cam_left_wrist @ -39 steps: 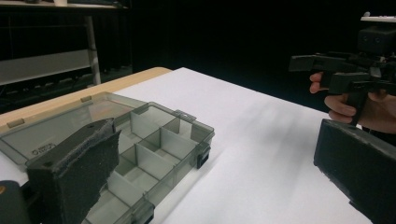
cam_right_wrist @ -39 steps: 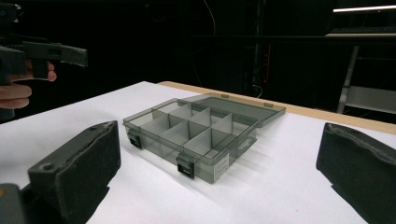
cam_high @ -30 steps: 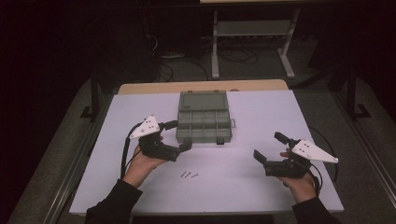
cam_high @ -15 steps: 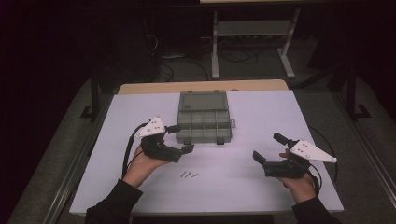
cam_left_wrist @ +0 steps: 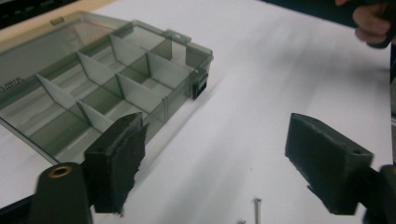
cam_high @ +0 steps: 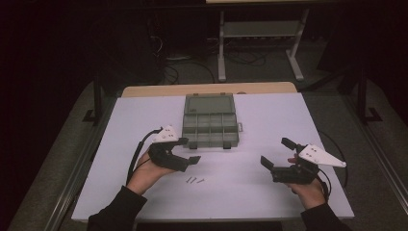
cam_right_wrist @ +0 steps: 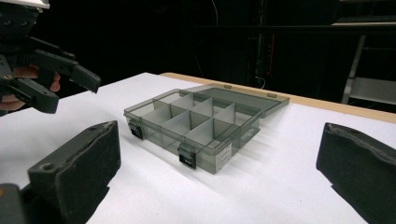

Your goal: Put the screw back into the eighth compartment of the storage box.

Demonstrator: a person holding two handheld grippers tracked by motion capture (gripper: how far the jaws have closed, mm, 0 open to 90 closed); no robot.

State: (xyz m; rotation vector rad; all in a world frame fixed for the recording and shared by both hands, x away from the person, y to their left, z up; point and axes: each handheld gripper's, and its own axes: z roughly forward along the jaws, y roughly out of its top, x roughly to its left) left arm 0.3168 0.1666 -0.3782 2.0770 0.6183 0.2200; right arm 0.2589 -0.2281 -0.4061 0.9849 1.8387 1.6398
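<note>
Screws (cam_high: pixel 195 181) blur together; left gripper (cam_high: pixel 187 150) cuts them off.

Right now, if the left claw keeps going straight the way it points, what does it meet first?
Probably bare table: the left claw, open, aims just past the near corner of the organizer box. Depth is unclear.

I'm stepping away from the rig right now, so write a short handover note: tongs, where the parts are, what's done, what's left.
Left tongs: open, empty, hovering just off the near left corner of the organizer box.
Right tongs: open, empty, off to the right above the table.
Box: lid open flat behind it, compartments look empty.
Screws: a few lie loose on the table in front of the box, near the left tongs.
Done: box opened.
Left: probably pick up the screws and drop them into a compartment; none has been gripped yet.
</note>
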